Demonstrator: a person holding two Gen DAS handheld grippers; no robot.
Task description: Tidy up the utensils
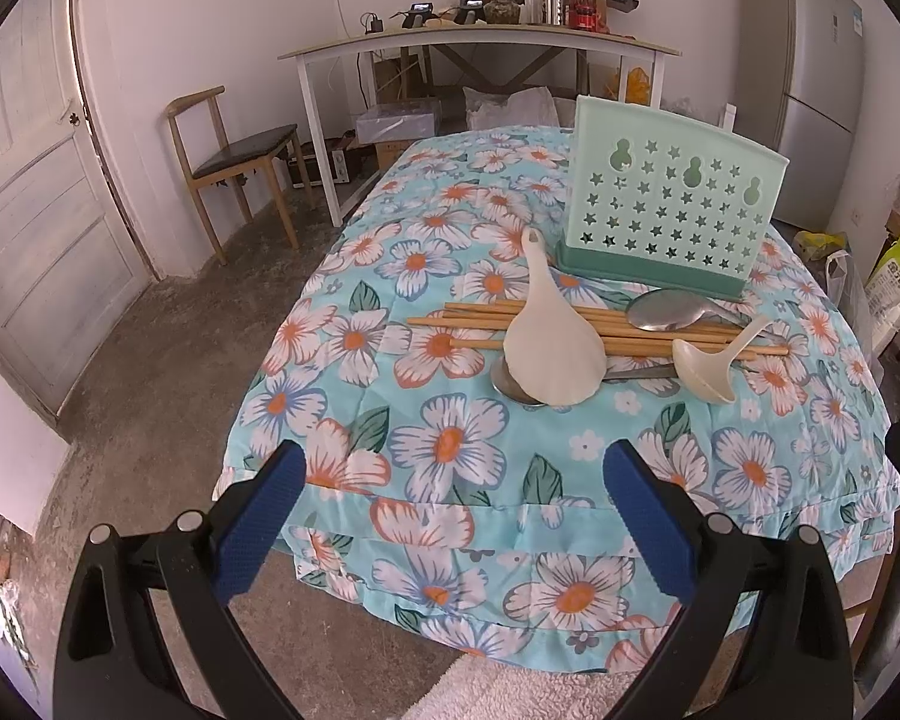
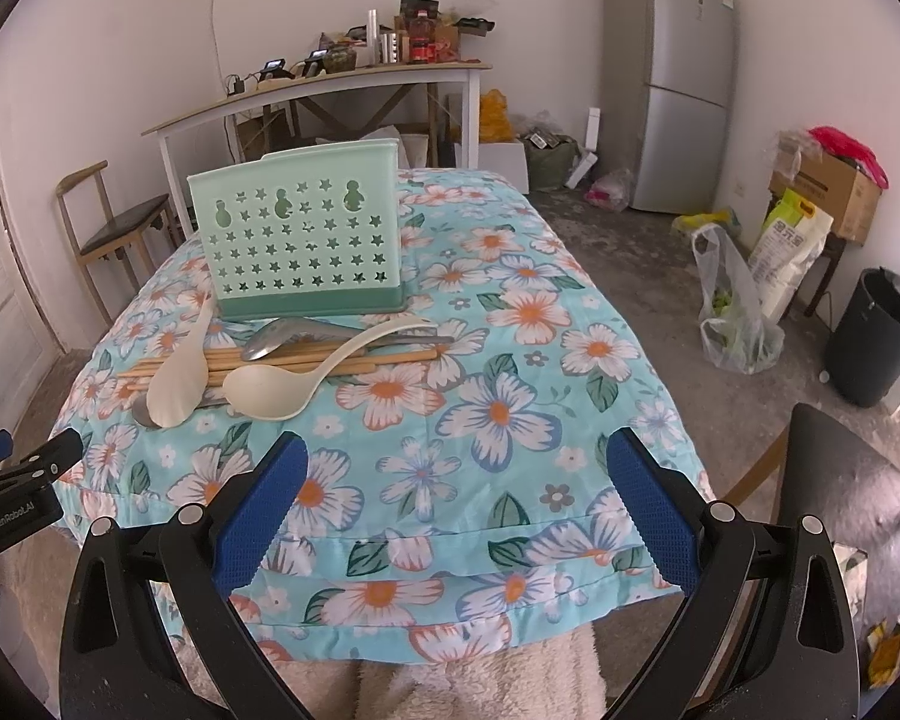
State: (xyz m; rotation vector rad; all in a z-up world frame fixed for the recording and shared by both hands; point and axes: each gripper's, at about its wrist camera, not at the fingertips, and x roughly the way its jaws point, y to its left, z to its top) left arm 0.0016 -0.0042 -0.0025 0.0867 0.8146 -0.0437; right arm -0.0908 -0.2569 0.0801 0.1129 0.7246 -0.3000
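Both tools hang back at the near edge of the table, the left gripper [image 1: 453, 498] and the right gripper [image 2: 456, 492] each spread wide with nothing between the ribbed blue pads, so nothing is in hand yet. The utensils lie in one tangled heap on the flowered cloth [image 1: 444, 438] just in front of the mint-green holder [image 1: 666, 210], and the tangle looks to me like the trouble. The flat white rice paddle [image 1: 549, 348] rests across the bundle of wooden chopsticks [image 1: 468, 318] and over the bowl of a steel spoon [image 1: 507, 387], so pulling any one piece is likely to drag or scatter the rest; the round, smooth chopsticks would roll readily toward the table's edge. The white plastic ladle [image 2: 276, 390] has a deep bowl and a curved handle that rides up over the pile, and I'd guess it tips or twists if pinched off-centre. A second steel spoon [image 2: 288, 336] looks polished and thin, lying low against the cloth, hard to get under without snagging fabric. The cloth itself is quilted, soft and wrinkled, so it may bunch under a downward push. The holder is light-looking perforated plastic, pierced with stars and gourd shapes, standing upright on a narrow darker base; a careless nudge while dropping something in could knock it over. Its compartments can't be seen from here.
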